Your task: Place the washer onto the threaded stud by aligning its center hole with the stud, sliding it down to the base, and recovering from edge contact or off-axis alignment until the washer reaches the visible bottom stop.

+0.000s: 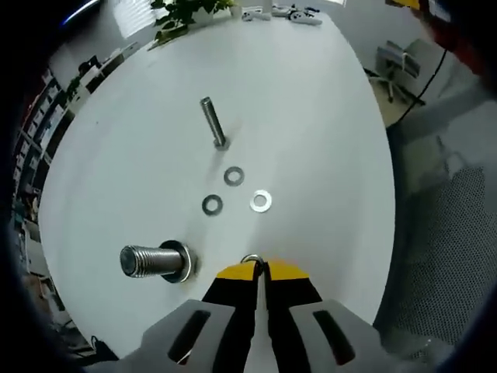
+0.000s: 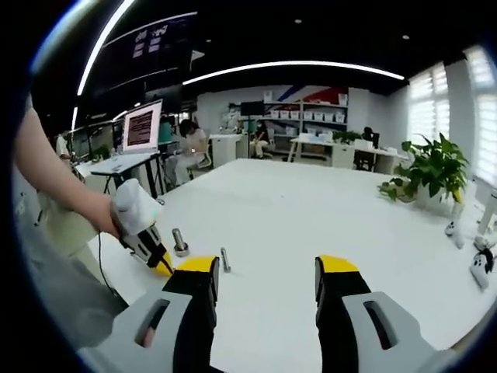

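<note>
The washer (image 1: 250, 259) is seen in the left gripper view as a small metal ring, pinched at its edge between the yellow tips of the left tool (image 1: 261, 270), whose jaws are pressed together on it. It sits just above the white surface (image 1: 311, 116), held by the rim so that, I think, its center hole is free for the stud. Three loose washers (image 1: 234, 176) (image 1: 212, 205) (image 1: 261, 201) lie flat on the surface ahead of the tool, near one another but apart. Beyond them a thin threaded stud (image 1: 210, 120) stands upright. To the left of the tool, a thick threaded stud (image 1: 151, 261) also stands on its wide base. Which stud is the target I cannot tell; the thick one is nearer to the held washer. The washer is not yet over either stud, so the aligning is still to do.

In the right gripper view, the right tool (image 2: 265, 273) has its jaws wide apart and holds nothing; it hangs well above the surface (image 2: 311, 217), probably waiting out of the way. The left tool (image 2: 147, 245) comes in from the left, held by the person's hand (image 2: 105, 214), its tip low at the surface just beside the thick stud (image 2: 179, 242). The thin stud (image 2: 225, 259) stands near, to the right. A potted plant (image 2: 435, 175) stands at the far right edge of the surface.
</note>
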Demonstrator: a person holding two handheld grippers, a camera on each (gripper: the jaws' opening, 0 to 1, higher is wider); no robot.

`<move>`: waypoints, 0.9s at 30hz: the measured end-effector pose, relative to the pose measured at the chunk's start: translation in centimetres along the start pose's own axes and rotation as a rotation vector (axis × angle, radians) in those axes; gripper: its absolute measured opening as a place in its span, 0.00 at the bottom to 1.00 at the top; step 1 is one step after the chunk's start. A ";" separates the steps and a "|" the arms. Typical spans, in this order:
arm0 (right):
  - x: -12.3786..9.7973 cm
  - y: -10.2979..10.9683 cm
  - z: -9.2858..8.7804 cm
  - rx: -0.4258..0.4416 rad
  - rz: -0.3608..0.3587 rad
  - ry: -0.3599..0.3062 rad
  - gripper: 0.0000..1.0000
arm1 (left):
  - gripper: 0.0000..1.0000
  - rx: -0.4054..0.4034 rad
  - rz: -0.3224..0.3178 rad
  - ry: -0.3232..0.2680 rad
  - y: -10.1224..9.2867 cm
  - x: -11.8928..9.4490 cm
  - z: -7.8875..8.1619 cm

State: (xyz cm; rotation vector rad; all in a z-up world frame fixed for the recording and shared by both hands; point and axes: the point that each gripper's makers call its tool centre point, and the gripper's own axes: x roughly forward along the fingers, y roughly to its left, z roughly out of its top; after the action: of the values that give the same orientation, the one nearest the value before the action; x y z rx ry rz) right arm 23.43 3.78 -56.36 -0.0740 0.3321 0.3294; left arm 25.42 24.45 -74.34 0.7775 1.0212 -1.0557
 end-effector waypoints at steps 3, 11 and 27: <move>0.1 -0.1 0.0 0.022 0.004 -0.019 0.52 | 0.01 0.002 -0.009 0.020 0.1 0.1 0.0; 0.5 -0.9 2.9 0.130 -0.017 -0.151 0.52 | 0.01 -0.020 0.017 0.099 -0.1 0.2 0.0; -0.2 -2.3 4.0 0.220 -0.037 -0.224 0.53 | 0.01 -0.058 0.030 0.155 0.2 0.2 0.0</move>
State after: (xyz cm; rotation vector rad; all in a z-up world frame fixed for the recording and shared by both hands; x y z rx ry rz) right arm 25.26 2.03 -52.44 0.1721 0.1429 0.2598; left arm 25.59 24.44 -74.51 0.8343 1.1632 -0.9475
